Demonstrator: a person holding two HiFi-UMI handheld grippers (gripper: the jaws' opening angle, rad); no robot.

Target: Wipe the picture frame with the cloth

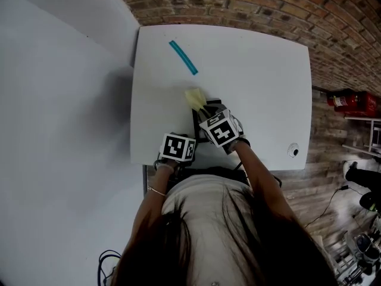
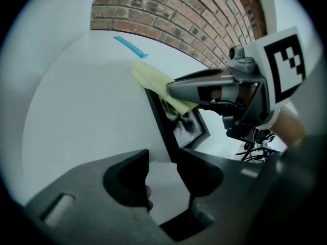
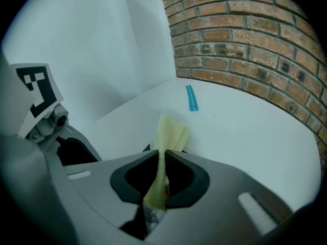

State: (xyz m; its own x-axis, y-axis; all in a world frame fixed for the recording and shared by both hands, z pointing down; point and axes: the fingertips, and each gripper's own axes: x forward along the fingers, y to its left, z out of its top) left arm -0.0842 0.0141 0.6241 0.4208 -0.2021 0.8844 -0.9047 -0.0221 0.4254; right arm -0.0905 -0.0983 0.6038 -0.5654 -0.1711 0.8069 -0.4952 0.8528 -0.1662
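A black picture frame (image 2: pixel 190 128) lies on the white table (image 1: pixel 256 82) near its front edge, just ahead of the person. My right gripper (image 3: pixel 163 160) is shut on a pale yellow cloth (image 3: pixel 170 132). The cloth fans out past the jaws onto the frame's far end (image 1: pixel 195 98). My left gripper (image 2: pixel 162 170) stands at the frame's near left corner, its jaws apart with only white surface in the gap. The frame's black left rail runs down to the right jaw's tip. In the head view both marker cubes hide most of the frame.
A teal strip (image 1: pixel 183 57) lies on the table beyond the cloth. A small round fitting (image 1: pixel 293 151) sits near the table's right front corner. A brick wall (image 1: pixel 268 5) backs the table, a white wall runs along its left side, and red gear (image 1: pixel 351 102) sits on the floor at right.
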